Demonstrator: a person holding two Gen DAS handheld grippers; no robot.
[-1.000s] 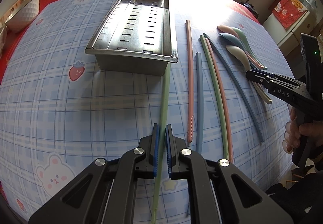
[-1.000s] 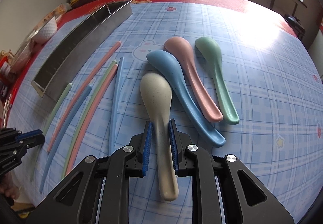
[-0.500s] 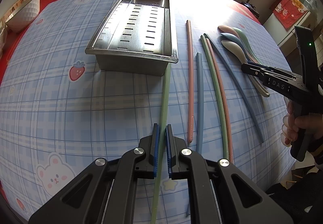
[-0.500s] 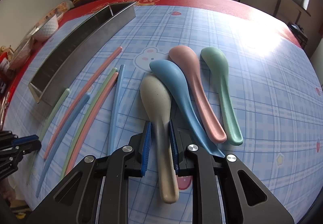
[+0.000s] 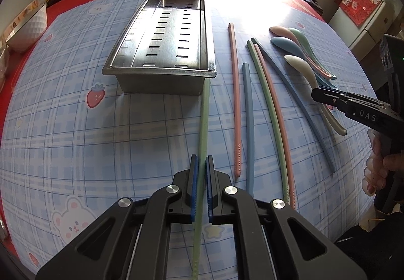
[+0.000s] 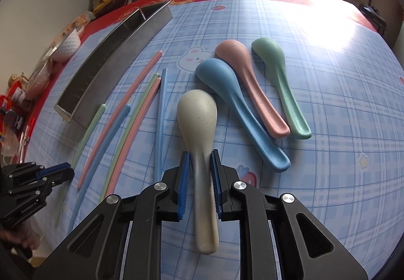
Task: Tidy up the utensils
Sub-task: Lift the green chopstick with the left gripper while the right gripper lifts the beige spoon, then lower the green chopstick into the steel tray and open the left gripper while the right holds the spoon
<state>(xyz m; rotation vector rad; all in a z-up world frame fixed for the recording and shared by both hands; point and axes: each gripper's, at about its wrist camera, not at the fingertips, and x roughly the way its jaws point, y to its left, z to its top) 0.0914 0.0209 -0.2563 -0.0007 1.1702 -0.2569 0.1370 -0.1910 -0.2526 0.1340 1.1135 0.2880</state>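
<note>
Early stage: steel tray (image 5: 161, 70) empty; left gripper (image 5: 201, 166) clamped on green chopstick (image 5: 204, 123), right gripper (image 6: 200, 161) on beige spoon (image 6: 198, 116); remaining chopsticks, spoons on tablecloth (image 5: 101, 133).

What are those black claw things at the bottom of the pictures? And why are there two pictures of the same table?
They are grabbing tools a person holds, one in each hand. Each tool carries a camera looking along its fingers, so you get two views of one table. The left gripper pinches a long green chopstick that points at the metal tray. The right gripper has its fingers around the handle of a cream spoon. Blue, pink and green spoons and more chopsticks lie beside it.
</note>
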